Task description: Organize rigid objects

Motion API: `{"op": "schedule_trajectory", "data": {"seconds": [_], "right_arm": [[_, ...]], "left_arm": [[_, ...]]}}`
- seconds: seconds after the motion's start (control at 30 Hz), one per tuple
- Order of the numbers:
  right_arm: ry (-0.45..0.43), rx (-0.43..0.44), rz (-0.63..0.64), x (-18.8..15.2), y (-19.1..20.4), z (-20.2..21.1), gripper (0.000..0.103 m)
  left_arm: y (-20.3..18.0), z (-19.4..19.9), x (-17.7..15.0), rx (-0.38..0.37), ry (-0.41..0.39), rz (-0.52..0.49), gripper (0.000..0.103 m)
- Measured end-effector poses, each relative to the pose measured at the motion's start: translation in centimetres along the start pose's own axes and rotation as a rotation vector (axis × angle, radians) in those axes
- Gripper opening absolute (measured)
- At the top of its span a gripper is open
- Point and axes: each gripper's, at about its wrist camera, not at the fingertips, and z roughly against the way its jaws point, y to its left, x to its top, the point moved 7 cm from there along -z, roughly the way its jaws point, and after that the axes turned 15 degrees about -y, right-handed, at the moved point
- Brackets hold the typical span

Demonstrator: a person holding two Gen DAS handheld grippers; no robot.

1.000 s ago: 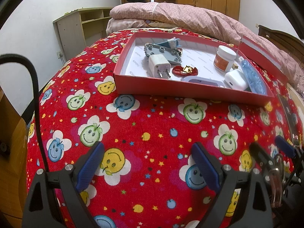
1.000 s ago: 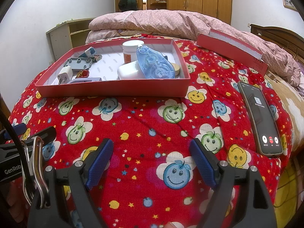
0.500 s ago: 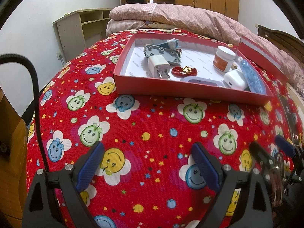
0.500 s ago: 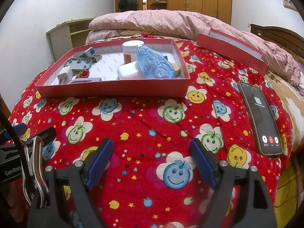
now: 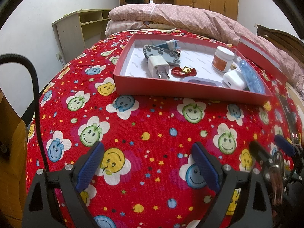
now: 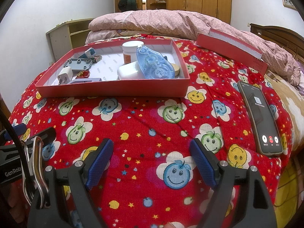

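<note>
A shallow red box lies on the red smiley-print bedspread, well ahead of both grippers. Inside it are a white plug adapter, a grey perforated plate, a small red trinket, a white jar, a white case and a blue correction-tape dispenser. My left gripper and right gripper hover open over bare bedspread, nothing between the blue pads.
A black phone with a lit screen lies on the bedspread to the right. The red box lid rests further back right beside a pink quilt. A wooden shelf unit stands at the left wall.
</note>
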Motion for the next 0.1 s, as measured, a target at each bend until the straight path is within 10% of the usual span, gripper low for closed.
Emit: {"op": "schedule_trajectory", "data": {"seconds": [0.1], "right_arm": [[0.000, 0.001, -0.001, -0.03, 0.03, 0.02, 0.085]], "left_arm": [[0.07, 0.09, 0.07, -0.002, -0.001, -0.002, 0.096]]}}
